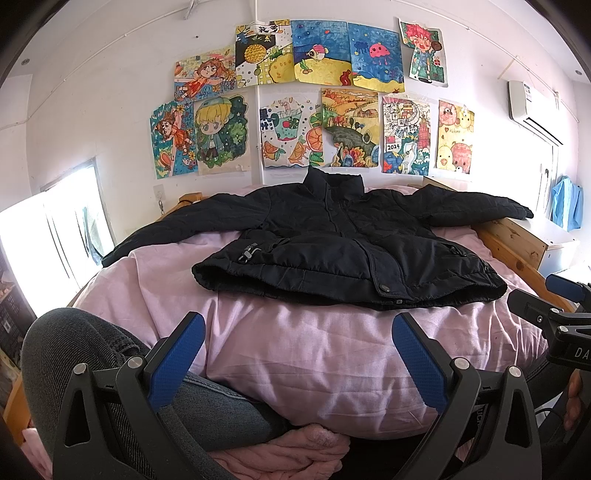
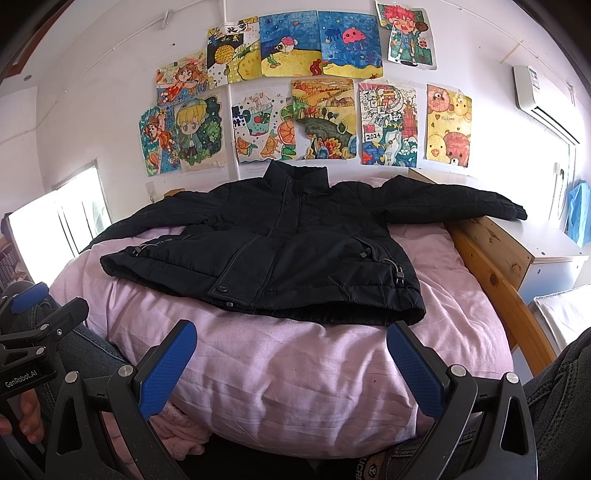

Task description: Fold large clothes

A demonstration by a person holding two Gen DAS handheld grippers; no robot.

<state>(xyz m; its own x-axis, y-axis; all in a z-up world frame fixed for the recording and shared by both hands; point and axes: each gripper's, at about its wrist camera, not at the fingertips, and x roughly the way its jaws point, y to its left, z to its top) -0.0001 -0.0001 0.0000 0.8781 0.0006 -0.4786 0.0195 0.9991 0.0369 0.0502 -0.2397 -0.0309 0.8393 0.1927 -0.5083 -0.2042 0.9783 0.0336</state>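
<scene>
My left gripper: jaws spread wide, empty. My right gripper: likewise, labelled "GenRobot.AI". Black jacket at twelve o'clock; poster reads "2024".

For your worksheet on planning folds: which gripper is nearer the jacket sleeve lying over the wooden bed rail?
Right. The right gripper sits toward the sleeve side; the left gripper is farther across.

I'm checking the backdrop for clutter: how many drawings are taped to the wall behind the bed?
11. Five in the upper row, from the orange-haired girl to the red-haired figure; six in the lower row, from the leftmost to the chick picture. None seems hidden.
</scene>
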